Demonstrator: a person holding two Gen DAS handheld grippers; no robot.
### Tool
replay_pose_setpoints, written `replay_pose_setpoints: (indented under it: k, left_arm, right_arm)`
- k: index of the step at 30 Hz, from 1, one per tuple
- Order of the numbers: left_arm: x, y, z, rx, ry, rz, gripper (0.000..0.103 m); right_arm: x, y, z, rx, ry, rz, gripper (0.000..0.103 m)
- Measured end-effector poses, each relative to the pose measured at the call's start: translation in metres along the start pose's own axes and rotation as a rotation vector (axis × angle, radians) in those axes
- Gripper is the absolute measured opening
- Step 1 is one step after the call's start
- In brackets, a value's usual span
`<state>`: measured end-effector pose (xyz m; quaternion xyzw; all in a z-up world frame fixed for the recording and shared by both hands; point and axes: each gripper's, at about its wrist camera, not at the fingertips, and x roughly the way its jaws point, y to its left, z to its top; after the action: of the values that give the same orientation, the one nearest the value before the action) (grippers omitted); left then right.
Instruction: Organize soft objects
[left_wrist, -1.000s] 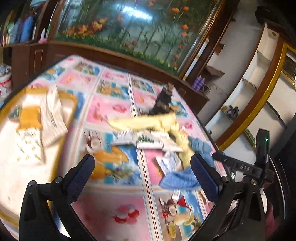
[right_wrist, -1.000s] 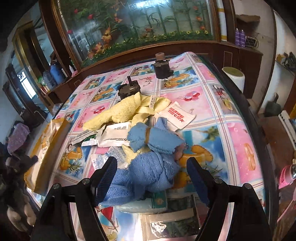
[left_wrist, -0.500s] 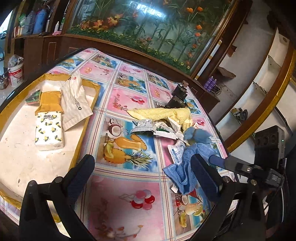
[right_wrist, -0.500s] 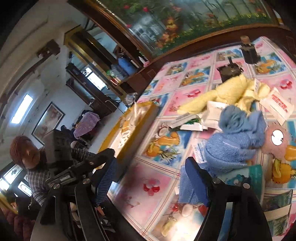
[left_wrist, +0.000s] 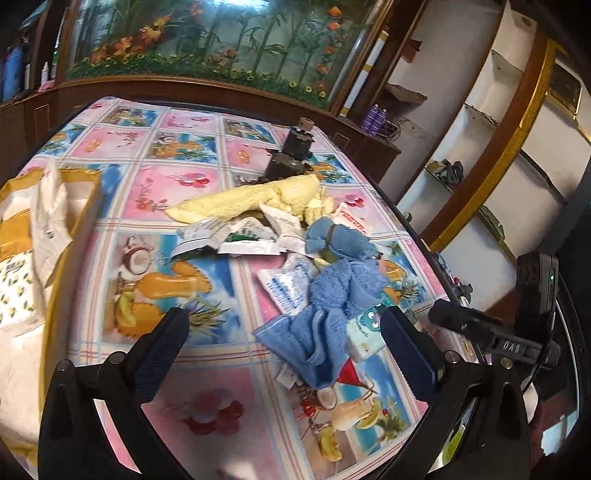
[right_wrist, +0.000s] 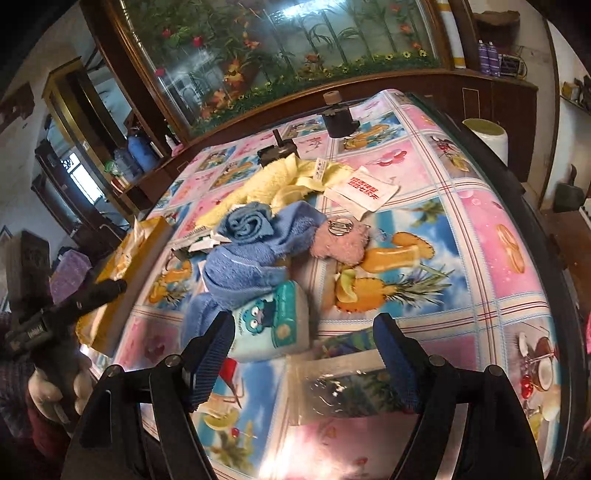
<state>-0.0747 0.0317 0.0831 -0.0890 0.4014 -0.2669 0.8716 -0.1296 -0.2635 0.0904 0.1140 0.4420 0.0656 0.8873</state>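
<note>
Towels (left_wrist: 332, 295) and packets (left_wrist: 251, 240) lie heaped beside the tray (left_wrist: 70, 236), mostly unsorted, both grippers (left_wrist: 284, 354) (right_wrist: 303, 354) wide apart, empty.

black two-finger left gripper (left_wrist: 284, 349) and right gripper (right_wrist: 306, 352), blue ribbed pads (right_wrist: 212, 356), silver screws, white-gloved hand (right_wrist: 55, 387), plaid sleeve (right_wrist: 13, 373).

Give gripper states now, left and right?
Left gripper: open, holding nothing, above the tablecloth.
Right gripper: open, holding nothing, near the tissue pack.
</note>
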Motion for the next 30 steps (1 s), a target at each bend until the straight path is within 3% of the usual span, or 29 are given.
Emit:
replay_pose_setpoints:
  k: [4,9,12,15,16,18,19,21,27,30]
  left_arm:
    - [0.033,-0.024,0.013,0.054,0.03,-0.023,0.103]
    - [0.078,-0.052,0.018,0.165,0.093,-0.005,0.103]
    - [0.102,-0.062,0.018,0.23,0.125,0.054,0.103]
    - [0.113,-0.068,0.016,0.26,0.147,0.067,0.103]
    - [0.114,-0.068,0.015,0.26,0.151,0.054,0.099]
    - [0.11,-0.067,0.015,0.26,0.148,0.041,0.076]
    - [0.108,-0.065,0.016,0.25,0.158,0.015,0.052]
    - [0.098,-0.056,0.021,0.183,0.168,-0.055,0.048]
    - [0.054,-0.038,0.023,0.094,0.102,-0.12,0.048]
    - [0.029,-0.026,0.021,0.042,0.06,-0.164,0.048]
  right_arm:
    - [0.002,0.0,-0.01,-0.059,0.021,-0.079,0.08]
    - [0.004,-0.01,-0.021,-0.032,0.041,-0.065,0.08]
    - [0.005,-0.016,-0.024,-0.011,0.045,-0.064,0.08]
    - [0.003,-0.022,-0.027,0.0,0.049,-0.067,0.08]
    - [0.004,-0.023,-0.027,0.001,0.052,-0.068,0.08]
    - [0.006,-0.025,-0.029,0.003,0.066,-0.071,0.08]
    - [0.009,-0.025,-0.029,0.003,0.073,-0.072,0.08]
    - [0.01,-0.023,-0.029,0.004,0.072,-0.079,0.08]
    - [0.008,0.004,-0.015,-0.054,0.036,-0.056,0.081]
    - [0.009,0.029,-0.009,-0.155,-0.008,-0.168,0.081]
